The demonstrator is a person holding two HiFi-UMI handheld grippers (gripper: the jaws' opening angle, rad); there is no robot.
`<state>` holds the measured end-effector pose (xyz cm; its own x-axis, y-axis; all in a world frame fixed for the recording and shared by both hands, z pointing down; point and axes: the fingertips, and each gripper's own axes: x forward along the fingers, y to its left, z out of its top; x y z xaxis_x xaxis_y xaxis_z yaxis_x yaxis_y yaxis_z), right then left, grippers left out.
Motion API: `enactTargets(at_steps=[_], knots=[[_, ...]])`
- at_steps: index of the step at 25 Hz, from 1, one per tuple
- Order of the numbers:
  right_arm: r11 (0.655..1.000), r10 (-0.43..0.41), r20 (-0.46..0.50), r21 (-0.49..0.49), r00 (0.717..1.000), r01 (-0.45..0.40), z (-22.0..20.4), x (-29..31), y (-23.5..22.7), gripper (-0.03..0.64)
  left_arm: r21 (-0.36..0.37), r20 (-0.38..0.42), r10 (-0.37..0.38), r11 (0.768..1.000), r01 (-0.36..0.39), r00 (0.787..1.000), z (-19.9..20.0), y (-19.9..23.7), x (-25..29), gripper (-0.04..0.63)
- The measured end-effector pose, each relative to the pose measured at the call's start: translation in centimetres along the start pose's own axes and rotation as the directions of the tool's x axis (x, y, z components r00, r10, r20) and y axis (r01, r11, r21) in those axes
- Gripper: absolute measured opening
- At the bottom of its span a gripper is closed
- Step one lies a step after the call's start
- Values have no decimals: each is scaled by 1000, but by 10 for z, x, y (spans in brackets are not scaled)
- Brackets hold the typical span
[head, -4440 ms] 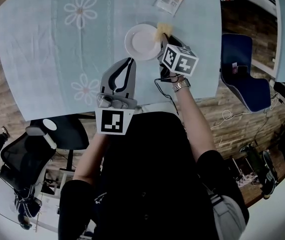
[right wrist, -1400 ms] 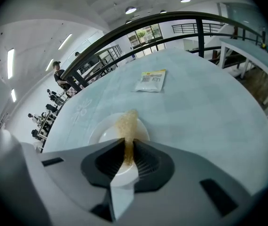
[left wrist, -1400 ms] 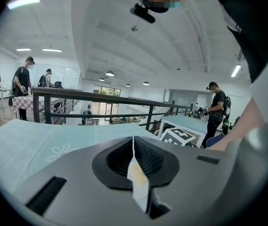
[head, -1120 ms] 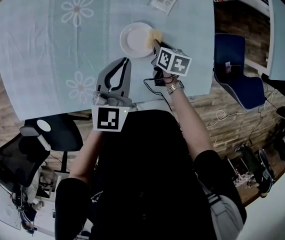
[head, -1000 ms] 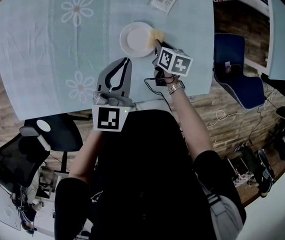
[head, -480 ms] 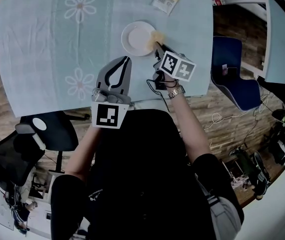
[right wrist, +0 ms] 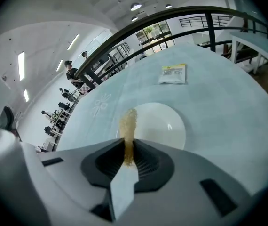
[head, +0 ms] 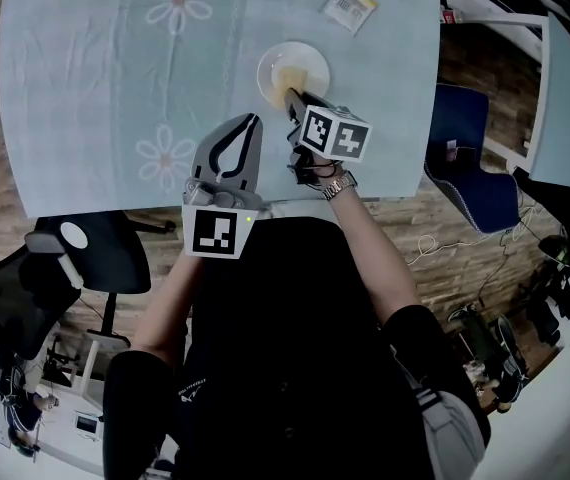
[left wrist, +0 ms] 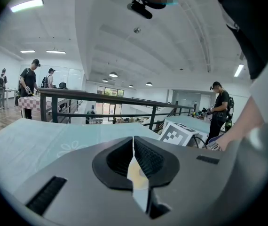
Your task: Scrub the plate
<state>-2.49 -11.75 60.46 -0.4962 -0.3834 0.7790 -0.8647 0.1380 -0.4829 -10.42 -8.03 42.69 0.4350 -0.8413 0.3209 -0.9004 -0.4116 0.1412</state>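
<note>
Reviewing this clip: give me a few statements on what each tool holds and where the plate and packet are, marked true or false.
1. The right tool is shut on a yellow scrubbing sponge. True.
2. The sponge reaches over the round white plate. True.
3. The left tool grips the plate's rim. False: its jaws are together on nothing, and it is held apart from the plate.
4. The small printed packet lies on the plate. False: it lies on the pale blue tablecloth, apart from the plate on its far side.
</note>
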Motion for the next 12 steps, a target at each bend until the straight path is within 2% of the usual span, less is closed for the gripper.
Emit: enactTargets(at_steps=[7, 12], knots=[[999, 24, -25, -22, 999, -25, -3, 23, 17, 57, -21, -14, 41, 999, -41, 999, -7, 10, -7, 20], [999, 30, -37, -15, 999, -31, -4, 26, 13, 57, -28, -25, 55, 998, -55, 998, -10, 11, -7, 20]])
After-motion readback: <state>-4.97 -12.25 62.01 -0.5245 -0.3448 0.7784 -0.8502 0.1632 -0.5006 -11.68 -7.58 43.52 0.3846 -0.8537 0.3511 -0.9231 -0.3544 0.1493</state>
